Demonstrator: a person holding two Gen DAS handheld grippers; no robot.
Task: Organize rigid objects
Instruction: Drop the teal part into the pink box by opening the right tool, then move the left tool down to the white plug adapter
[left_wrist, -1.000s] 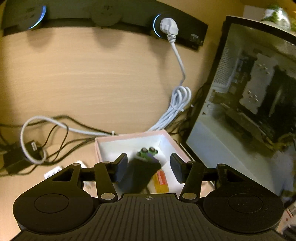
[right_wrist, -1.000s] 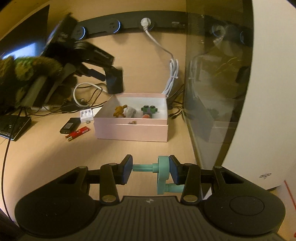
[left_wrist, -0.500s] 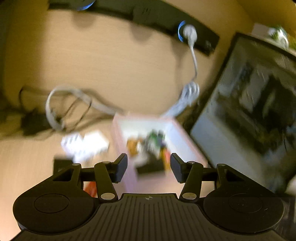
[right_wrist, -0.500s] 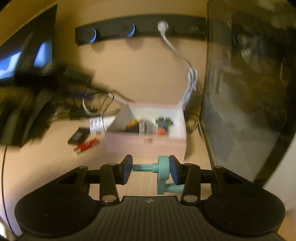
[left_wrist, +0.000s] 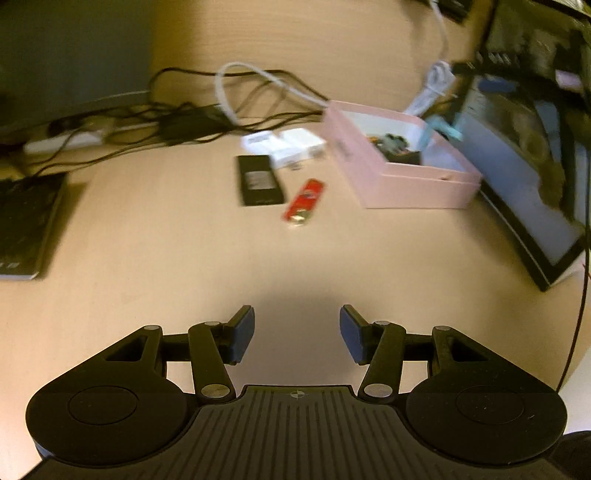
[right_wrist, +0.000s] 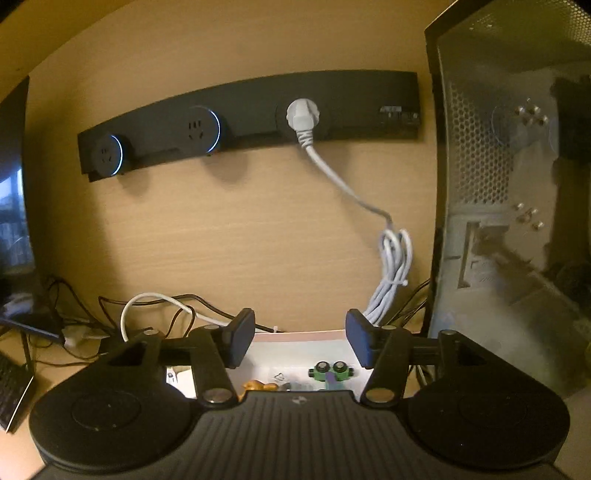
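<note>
A pink box (left_wrist: 413, 177) sits on the wooden desk and holds small toys, among them a green piece (right_wrist: 330, 370) and an orange one (right_wrist: 258, 386). A teal piece (left_wrist: 441, 127) shows at the box's far wall. A red stick (left_wrist: 304, 201), a black flat device (left_wrist: 258, 180) and a white adapter (left_wrist: 288, 146) lie left of the box. My left gripper (left_wrist: 296, 334) is open and empty, low over bare desk well in front of these. My right gripper (right_wrist: 299, 341) is open and empty, right above the box.
A glass-sided computer case (right_wrist: 509, 221) stands right of the box. A black socket strip (right_wrist: 251, 118) with a white plug and cord (right_wrist: 391, 266) is on the back wall. Tangled cables (left_wrist: 192, 114) lie behind the loose items. A black book (left_wrist: 26, 225) lies at left.
My left gripper has pulled back from above the box to low over the desk. My right gripper moved forward over the box and opened; the teal piece is out of its fingers.
</note>
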